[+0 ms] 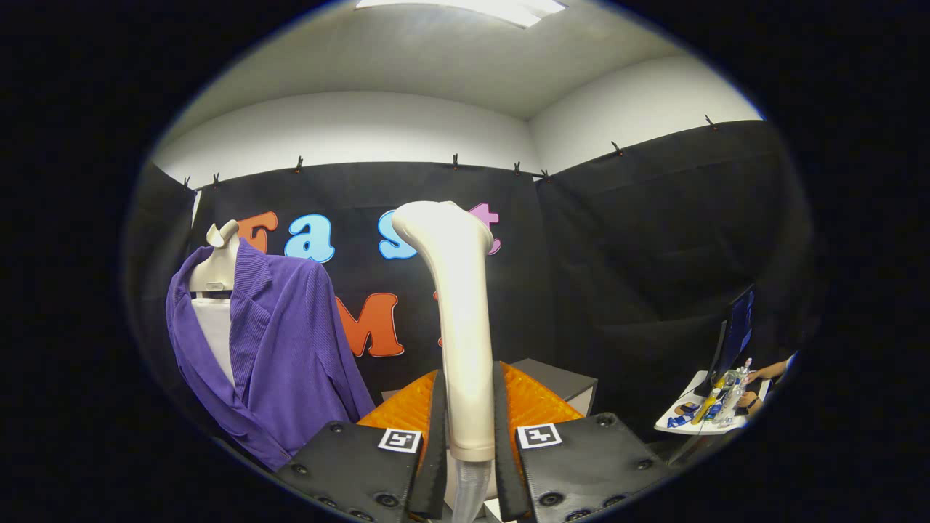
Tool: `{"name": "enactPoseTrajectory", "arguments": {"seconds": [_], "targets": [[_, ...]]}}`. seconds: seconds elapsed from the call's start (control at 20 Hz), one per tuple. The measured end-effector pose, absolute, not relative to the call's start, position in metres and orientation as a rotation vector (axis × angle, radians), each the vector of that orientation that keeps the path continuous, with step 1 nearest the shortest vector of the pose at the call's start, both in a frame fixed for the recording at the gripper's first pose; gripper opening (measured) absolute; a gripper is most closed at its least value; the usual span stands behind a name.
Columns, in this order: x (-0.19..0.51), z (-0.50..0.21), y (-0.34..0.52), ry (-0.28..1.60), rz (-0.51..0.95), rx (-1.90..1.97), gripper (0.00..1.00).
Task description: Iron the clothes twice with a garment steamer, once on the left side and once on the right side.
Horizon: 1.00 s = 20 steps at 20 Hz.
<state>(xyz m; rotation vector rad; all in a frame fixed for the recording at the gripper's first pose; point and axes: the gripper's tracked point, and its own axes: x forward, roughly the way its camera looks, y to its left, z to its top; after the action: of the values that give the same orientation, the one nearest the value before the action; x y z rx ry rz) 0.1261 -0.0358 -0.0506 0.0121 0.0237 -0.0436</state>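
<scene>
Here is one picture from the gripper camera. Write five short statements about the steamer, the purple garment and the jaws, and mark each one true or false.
1. The gripper has its jaws closed on the steamer handle. True.
2. The steamer head is pressed against the purple garment. False: it stands apart, to the right of the garment.
3. The purple garment hangs open on a white mannequin torso. True.
4. The steamer handle lies flat on a table. False: it rises upright between the jaws.
5. A monitor stands on a small table far to the right. True.
</scene>
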Motion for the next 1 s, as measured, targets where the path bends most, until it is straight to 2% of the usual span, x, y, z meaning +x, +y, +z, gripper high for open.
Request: {"name": "enactPoseTrajectory", "arguments": {"seconds": [1.0], "targets": [[0.118, -0.052, -0.052, 0.032, -0.048, 0.023, 0.35]]}}
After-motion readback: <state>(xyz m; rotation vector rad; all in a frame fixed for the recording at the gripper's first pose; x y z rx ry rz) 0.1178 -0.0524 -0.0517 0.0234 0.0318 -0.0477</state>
